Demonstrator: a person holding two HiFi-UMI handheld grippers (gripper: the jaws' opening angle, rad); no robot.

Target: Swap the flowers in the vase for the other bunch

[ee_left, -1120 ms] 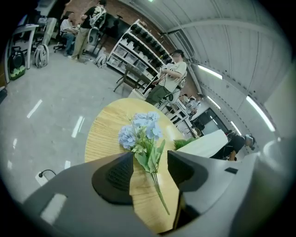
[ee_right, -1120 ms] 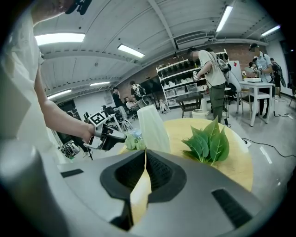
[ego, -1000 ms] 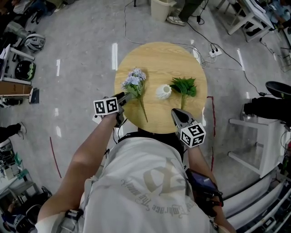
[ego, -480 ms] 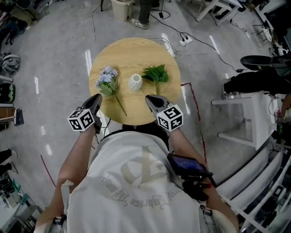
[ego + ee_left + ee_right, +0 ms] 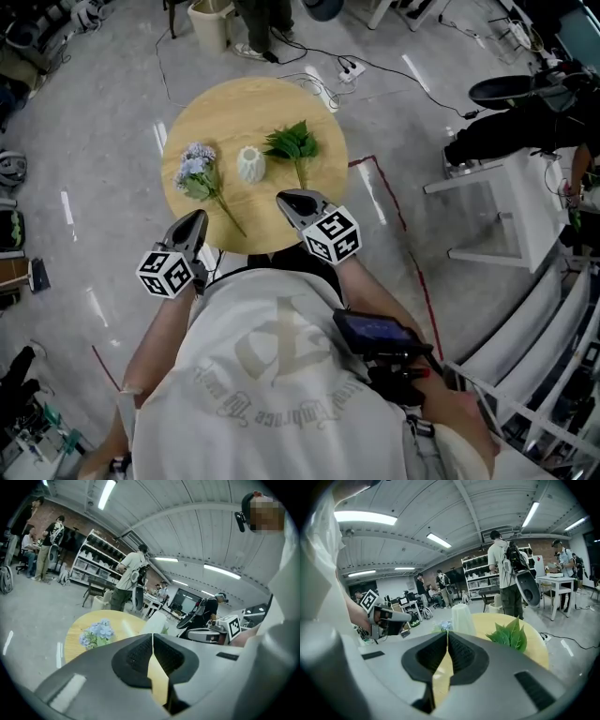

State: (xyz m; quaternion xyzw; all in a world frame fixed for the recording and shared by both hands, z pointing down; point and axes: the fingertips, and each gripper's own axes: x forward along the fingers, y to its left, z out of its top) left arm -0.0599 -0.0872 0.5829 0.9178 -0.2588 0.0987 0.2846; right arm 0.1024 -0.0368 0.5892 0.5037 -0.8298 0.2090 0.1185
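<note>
On the round wooden table (image 5: 323, 178) lie a bunch of pale blue flowers (image 5: 197, 173) at the left and a bunch of green leaves (image 5: 292, 145) at the right. A white vase (image 5: 249, 164) stands between them with nothing in it. My left gripper (image 5: 196, 220) hovers at the table's near edge, apart from the blue flowers' stem; its jaws have just closed with nothing between them. My right gripper (image 5: 289, 199) is shut and empty, over the near edge below the leaves' stem. The blue flowers (image 5: 96, 634) and the leaves (image 5: 511, 634) show beyond the jaws.
A bin (image 5: 208, 21) and a standing person (image 5: 262, 23) are beyond the table. Cables and a power strip (image 5: 349, 67) lie on the floor at the far right. A white side table (image 5: 478, 216) stands to the right. Shelves and several people fill the room behind.
My left gripper has drawn back from the blue flowers' stem to the table's near edge, lifted, and shut. The blue flowers stay on the table. The right gripper has risen slightly.
</note>
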